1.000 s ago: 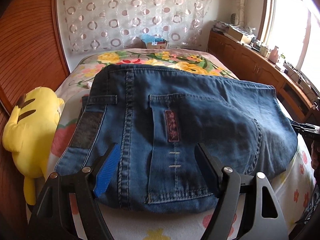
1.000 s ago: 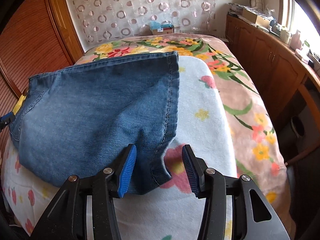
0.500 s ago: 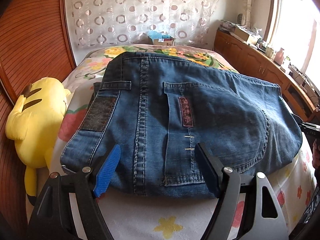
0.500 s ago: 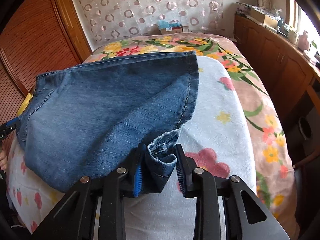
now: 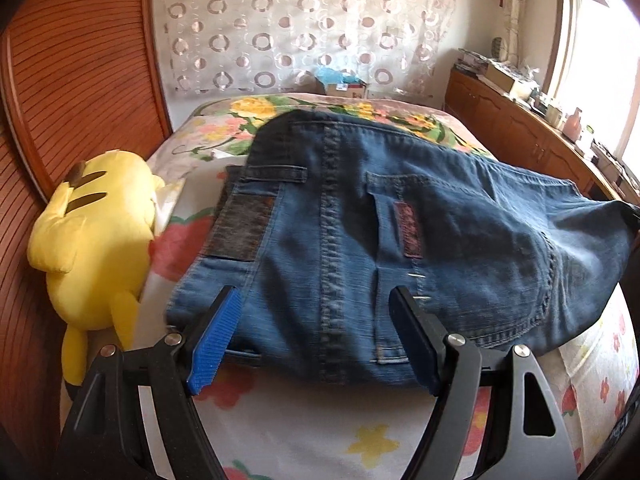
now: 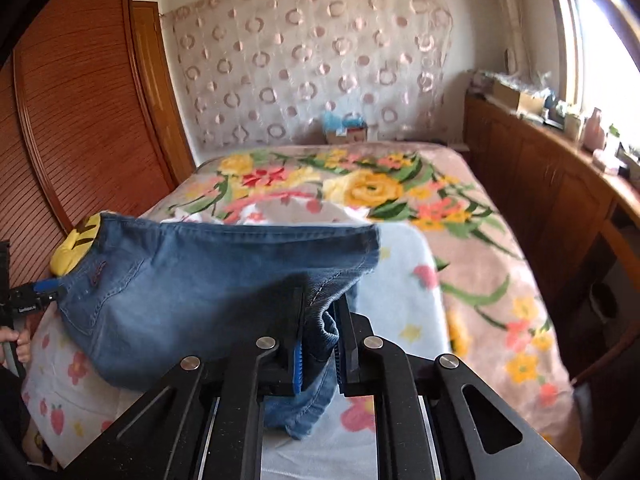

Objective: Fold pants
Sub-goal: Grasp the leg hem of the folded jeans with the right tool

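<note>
My right gripper (image 6: 318,340) had just been closing and now pinched the near hem of the blue denim pants (image 6: 192,280), ready to fold it over. My left gripper (image 5: 312,336) stayed wide open around the waist end, gripping nothing, ready to pin it down.

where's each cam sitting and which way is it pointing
Left wrist: on the open left gripper, angled down over the waistband end of the blue denim pants on the floral-blanketed bed.
Right wrist: on the right gripper, clamped on the pants' hem; a hand shows far left.
Shared: pants, bed, yellow plush toy.
</note>
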The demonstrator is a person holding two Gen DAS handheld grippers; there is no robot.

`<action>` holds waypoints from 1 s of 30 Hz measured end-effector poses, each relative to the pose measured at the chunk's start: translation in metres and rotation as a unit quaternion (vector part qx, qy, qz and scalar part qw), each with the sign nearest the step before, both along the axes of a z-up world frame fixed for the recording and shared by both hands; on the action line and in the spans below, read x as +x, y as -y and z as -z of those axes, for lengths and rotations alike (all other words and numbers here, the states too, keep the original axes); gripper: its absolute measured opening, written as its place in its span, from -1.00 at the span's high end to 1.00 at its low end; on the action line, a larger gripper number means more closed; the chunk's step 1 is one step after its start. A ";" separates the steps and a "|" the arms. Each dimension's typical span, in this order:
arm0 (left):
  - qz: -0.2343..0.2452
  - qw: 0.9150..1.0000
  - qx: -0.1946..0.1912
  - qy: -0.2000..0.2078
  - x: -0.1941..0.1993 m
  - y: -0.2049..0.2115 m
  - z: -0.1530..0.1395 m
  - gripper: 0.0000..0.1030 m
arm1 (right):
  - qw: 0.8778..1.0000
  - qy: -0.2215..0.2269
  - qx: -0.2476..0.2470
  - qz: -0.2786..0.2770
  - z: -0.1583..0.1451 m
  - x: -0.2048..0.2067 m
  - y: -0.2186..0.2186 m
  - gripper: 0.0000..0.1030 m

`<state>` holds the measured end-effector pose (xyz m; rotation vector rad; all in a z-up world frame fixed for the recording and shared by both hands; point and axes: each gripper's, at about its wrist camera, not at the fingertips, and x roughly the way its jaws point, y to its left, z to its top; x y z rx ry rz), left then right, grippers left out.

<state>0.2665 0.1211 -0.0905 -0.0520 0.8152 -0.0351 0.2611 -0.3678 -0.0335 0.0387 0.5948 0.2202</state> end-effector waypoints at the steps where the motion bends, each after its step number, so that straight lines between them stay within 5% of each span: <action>1: -0.004 1.000 -0.001 0.001 -0.001 -0.003 -0.001 -0.51 | 1.000 -0.001 -0.003 0.000 0.002 -0.001 0.000 0.77; 12: -0.024 1.000 -0.002 -0.004 -0.005 -0.023 0.008 -0.51 | 0.996 -0.073 0.027 -0.040 0.038 0.001 -0.018 0.73; 19: -0.021 1.000 -0.001 -0.002 -0.005 -0.024 0.008 -0.51 | 0.994 -0.106 -0.026 -0.013 0.056 0.008 -0.024 0.07; 28: -0.050 0.999 0.003 -0.007 -0.001 -0.049 0.014 -0.51 | 0.992 -0.121 -0.033 -0.006 0.076 0.014 -0.044 0.07; 30: -0.055 0.998 0.001 -0.012 0.001 -0.055 0.018 -0.51 | 0.992 -0.117 -0.035 -0.013 0.077 0.014 -0.049 0.32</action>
